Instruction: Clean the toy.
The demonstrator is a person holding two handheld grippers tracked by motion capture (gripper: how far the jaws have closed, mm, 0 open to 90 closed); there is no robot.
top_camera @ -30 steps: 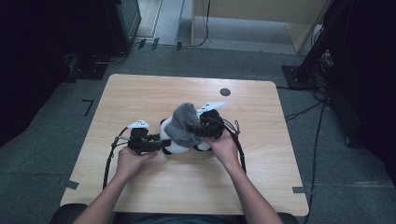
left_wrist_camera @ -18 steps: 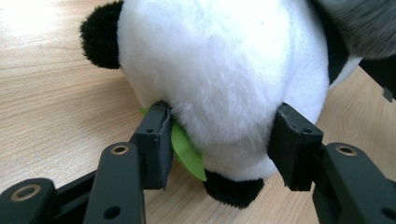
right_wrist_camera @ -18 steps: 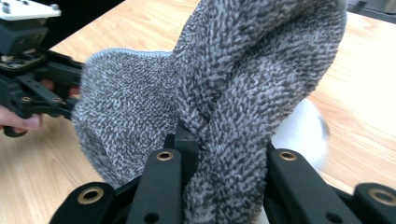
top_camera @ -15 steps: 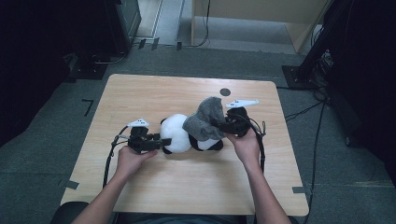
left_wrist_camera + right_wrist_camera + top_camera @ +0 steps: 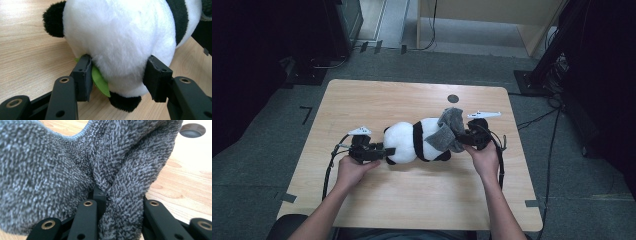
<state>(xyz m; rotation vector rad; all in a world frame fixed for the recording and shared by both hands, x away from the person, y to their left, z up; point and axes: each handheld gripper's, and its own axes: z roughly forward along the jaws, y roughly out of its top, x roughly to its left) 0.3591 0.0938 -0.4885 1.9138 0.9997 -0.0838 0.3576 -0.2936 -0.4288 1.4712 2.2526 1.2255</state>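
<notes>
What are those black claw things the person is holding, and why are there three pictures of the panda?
Those are hand-held grabbing tools, one in each hand, each carrying a small camera. One picture looks down from above the light wooden table. The other two look along each tool's black fingers. On the table lies a black-and-white plush panda. The left gripper squeezes the panda's white end, beside a green felt leaf. The right gripper pinches a fuzzy grey knitted cloth draped over the panda's other end.
</notes>
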